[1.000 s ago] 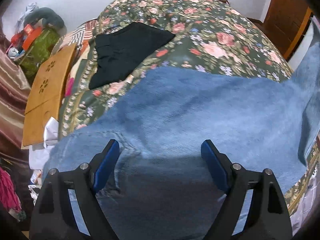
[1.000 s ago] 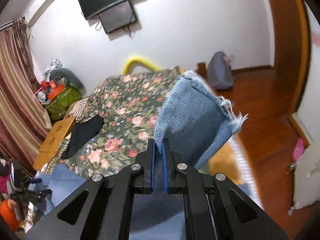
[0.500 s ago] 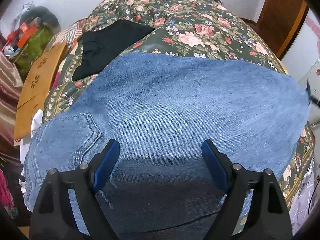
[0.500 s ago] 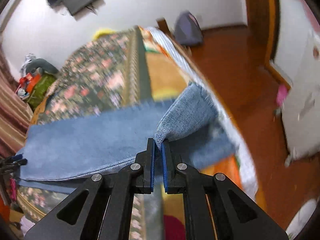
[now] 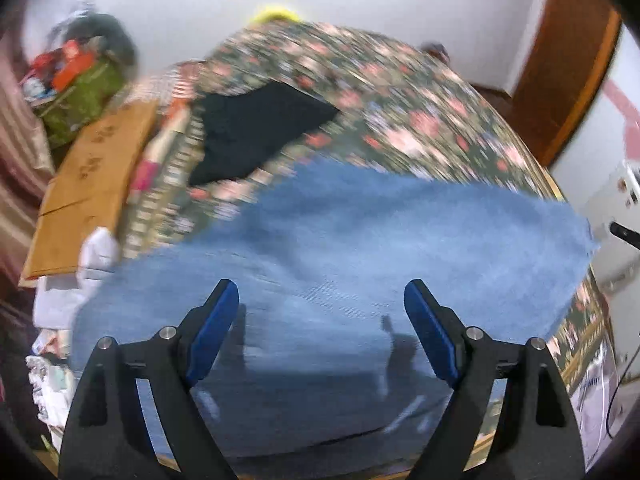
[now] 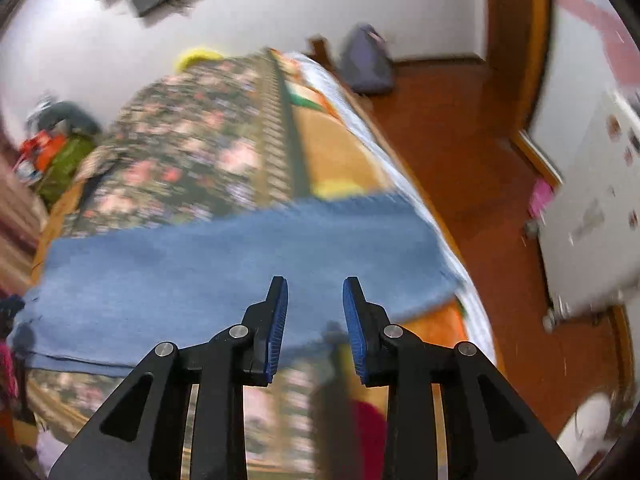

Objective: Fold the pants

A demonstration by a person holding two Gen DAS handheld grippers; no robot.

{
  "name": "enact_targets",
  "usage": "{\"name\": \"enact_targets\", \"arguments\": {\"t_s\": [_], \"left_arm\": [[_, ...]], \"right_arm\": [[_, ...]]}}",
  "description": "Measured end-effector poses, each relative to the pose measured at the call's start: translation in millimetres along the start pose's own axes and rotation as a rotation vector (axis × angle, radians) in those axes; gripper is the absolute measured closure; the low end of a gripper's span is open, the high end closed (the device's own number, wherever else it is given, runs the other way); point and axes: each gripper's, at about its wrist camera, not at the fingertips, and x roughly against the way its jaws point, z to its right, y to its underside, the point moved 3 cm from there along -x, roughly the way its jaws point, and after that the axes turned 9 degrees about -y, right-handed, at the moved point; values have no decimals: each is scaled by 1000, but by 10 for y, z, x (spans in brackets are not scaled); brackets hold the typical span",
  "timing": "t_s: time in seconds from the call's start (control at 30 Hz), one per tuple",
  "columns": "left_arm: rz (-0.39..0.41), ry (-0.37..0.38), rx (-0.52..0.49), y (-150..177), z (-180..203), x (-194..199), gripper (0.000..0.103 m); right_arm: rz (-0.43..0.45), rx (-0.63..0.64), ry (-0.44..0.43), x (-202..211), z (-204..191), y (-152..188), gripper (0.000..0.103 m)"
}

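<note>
While angled down over jeans [image 6: 224,264], right hand-held gripper [image 6: 315,320] opening, empty, left hand-held gripper [image 5: 316,320] wide, empty

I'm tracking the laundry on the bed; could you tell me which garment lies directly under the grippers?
The blue jeans, spread across the bed's near end; the black garment lies farther back on the floral bedspread.

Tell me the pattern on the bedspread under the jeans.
Dark green bedspread with pink flowers, clearest in the left wrist view.
</note>
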Motion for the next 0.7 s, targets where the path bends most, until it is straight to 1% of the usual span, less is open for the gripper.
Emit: {"name": "enact_targets", "arguments": {"t_s": [0.03, 0.1, 0.13, 0.23, 0.33, 0.43, 0.47, 0.53, 0.6, 0.67, 0.7], "left_arm": [[7, -13, 17, -30, -134, 28, 18], [21, -77, 70, -103, -572, 80, 18], [21, -96, 89, -116, -722, 91, 18], [6, -153, 186, -123, -1378, 74, 18], [-37, -190, 280, -52, -2001, -59, 18], [-87, -212, 340, 70, -2441, -257, 18], [-103, -214, 355, 118, -2542, -330, 18], [-141, -194, 385, 237, -2690, -485, 18], [-192, -141, 419, 384, -2775, -698, 18], [-233, -94, 433, 496, -2747, -883, 19], [-248, -67, 434, 546, -2729, -948, 21]], "right_arm": [[12, 27, -19, 2, -135, -43, 74], [40, 90, -83, -21, -535, -175, 64], [48, 115, -113, -56, -702, -204, 63], [44, 218, -214, -231, -1348, -323, 63], [10, 311, -278, -485, -1891, -340, 62], [-42, 394, -333, -825, -2453, -326, 62], [-60, 414, -351, -926, -2606, -316, 62], [-94, 454, -378, -1149, -2892, -279, 62], [-126, 487, -399, -1349, -3144, -234, 62], [-158, 511, -414, -1550, -3361, -203, 62], [-170, 518, -419, -1631, -3443, -198, 62]]}}
